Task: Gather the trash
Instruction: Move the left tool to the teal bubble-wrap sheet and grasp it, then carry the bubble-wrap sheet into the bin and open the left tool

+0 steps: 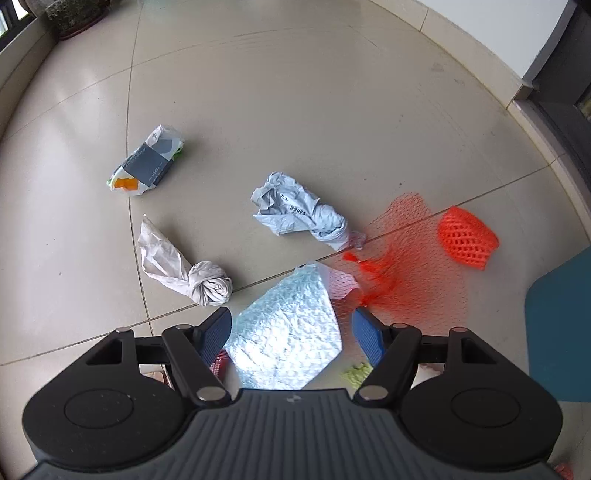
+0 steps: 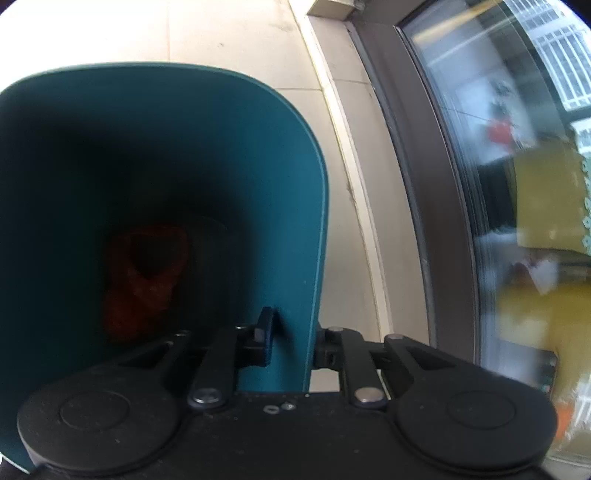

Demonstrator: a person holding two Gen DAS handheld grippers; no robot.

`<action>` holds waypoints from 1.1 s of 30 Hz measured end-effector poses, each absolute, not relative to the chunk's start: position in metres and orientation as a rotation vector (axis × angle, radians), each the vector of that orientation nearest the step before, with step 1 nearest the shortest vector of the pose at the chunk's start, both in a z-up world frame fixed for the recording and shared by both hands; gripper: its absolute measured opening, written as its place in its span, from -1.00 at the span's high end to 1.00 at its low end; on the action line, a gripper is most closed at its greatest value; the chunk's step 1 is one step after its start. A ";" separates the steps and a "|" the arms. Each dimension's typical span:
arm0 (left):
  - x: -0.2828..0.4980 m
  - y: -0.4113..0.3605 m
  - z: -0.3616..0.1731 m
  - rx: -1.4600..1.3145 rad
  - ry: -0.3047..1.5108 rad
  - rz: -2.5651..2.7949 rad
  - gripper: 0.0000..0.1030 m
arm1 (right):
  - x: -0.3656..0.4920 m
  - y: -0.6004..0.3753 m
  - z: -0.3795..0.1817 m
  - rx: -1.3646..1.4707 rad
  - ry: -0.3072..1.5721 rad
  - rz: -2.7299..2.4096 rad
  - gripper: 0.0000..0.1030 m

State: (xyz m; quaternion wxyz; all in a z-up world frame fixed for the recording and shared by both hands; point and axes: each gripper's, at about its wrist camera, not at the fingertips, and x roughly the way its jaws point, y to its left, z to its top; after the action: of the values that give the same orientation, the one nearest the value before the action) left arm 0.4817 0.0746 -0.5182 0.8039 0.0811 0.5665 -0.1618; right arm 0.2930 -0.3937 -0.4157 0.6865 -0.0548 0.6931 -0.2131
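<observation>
My left gripper [image 1: 291, 317] hangs open over the tiled floor, its blue pads on either side of a crinkled silver foil bag [image 1: 288, 339] without touching it. Around it lie a red mesh net [image 1: 406, 258], an orange foam fruit sleeve [image 1: 467, 238], a crumpled grey mailing bag [image 1: 299, 214], a knotted white bag [image 1: 184, 266] and a white, blue and orange packet [image 1: 147, 162]. My right gripper [image 2: 291, 332] straddles the wall of the teal bin [image 2: 221, 147], one finger inside and one outside, with a small gap showing. Reddish netting [image 2: 147, 269] lies deep in the bin.
The teal bin [image 1: 561, 325] stands at the right edge of the left wrist view. A plant pot [image 1: 74, 16] sits at the far left by a ledge. A dark door frame [image 1: 557, 92] and a glass sliding door [image 2: 498, 184] bound the right side. A green scrap [image 1: 356, 373] lies under the left gripper.
</observation>
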 end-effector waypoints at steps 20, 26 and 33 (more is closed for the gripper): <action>0.521 0.109 -0.630 0.245 1.377 -0.503 0.54 | 0.303 -0.377 -0.417 -0.161 1.569 -0.489 0.62; 0.508 0.107 -0.619 0.245 1.340 -0.471 0.98 | 0.311 -0.381 -0.419 -0.153 1.567 -0.492 0.62; 0.477 0.108 -0.563 0.185 1.291 -0.398 0.99 | 0.309 -0.382 -0.419 -0.144 1.549 -0.501 0.61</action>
State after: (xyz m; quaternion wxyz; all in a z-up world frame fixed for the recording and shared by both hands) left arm 0.4770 0.1082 -0.5632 0.7764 0.0857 0.5967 -0.1840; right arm 0.3089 -0.3822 -0.4190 0.6843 -0.0644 0.6910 -0.2236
